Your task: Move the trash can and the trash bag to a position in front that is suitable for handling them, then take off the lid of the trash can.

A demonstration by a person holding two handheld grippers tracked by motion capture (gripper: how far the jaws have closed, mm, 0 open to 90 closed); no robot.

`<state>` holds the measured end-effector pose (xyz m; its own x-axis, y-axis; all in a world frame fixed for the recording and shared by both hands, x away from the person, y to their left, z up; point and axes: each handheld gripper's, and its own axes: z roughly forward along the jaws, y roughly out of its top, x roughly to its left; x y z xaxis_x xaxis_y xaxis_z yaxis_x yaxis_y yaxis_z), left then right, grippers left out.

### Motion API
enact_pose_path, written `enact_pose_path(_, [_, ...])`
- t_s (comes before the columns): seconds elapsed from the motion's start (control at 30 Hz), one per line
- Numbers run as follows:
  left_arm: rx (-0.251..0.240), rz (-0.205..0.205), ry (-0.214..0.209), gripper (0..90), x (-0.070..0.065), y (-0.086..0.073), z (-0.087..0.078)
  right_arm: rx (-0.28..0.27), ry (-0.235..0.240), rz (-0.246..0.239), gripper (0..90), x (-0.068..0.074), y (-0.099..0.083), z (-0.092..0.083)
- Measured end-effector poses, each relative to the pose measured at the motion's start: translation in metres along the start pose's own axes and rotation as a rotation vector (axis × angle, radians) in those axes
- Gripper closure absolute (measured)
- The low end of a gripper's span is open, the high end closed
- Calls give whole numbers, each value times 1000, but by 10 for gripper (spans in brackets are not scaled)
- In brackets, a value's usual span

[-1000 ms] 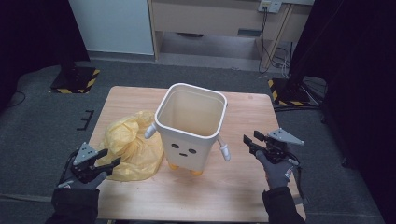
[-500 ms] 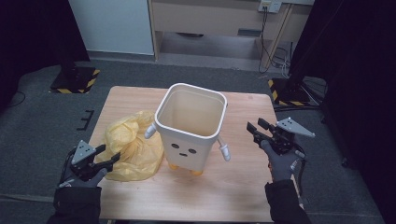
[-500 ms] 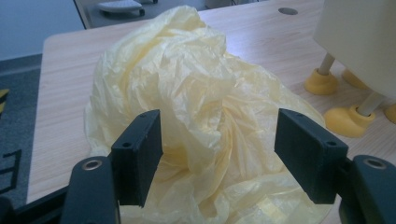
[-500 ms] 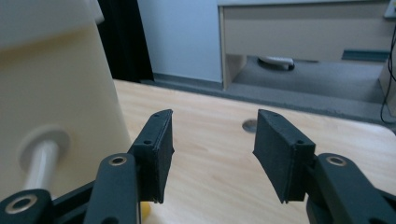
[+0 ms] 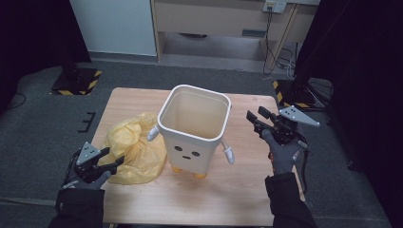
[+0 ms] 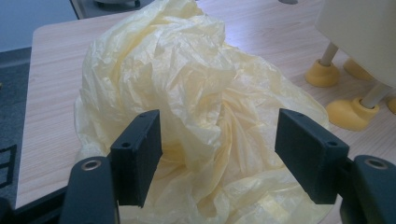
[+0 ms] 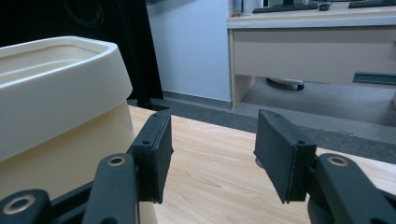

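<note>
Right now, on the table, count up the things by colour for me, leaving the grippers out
Cream: 1, the square bin with a face, little arms and yellow feet.
Yellow: 1, the crumpled plastic bag lying beside the bin.
Total: 2 things on the wooden table.

Overhead light falls evenly on the table (image 5: pixel 237 190); surroundings beyond it go dark, near black at left and right. Soft short shadow under the bin (image 5: pixel 194 128). High view slightly soft; both gripper views sharp, jaws nearest the lens mildly blurred.
</note>
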<state>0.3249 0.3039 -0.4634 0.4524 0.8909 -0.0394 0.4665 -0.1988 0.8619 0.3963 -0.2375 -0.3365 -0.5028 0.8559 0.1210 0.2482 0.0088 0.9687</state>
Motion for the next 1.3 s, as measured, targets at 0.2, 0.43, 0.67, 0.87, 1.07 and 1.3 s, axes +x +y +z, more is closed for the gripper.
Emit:
enact_pose_path(0.2, [3,-26,-13,312,2,-2,2,-3,4,-8,459,2,6,3])
enact_pose_path(0.43, [19,-19,-17,309,1,-2,4,-6,9,-14,453,4,17,3])
enact_pose_path(0.67, [34,-20,-23,306,1,-2,6,-15,29,-25,444,11,31,7])
enact_pose_path(0.87, [41,-23,-35,302,0,-3,9,-36,64,-18,442,19,50,15])
enact_pose_path(1.07, [41,-30,-37,300,1,-3,9,-18,116,-33,438,35,66,29])
enact_pose_path(1.3, [40,-30,-37,299,1,-3,9,17,189,-32,436,54,76,54])
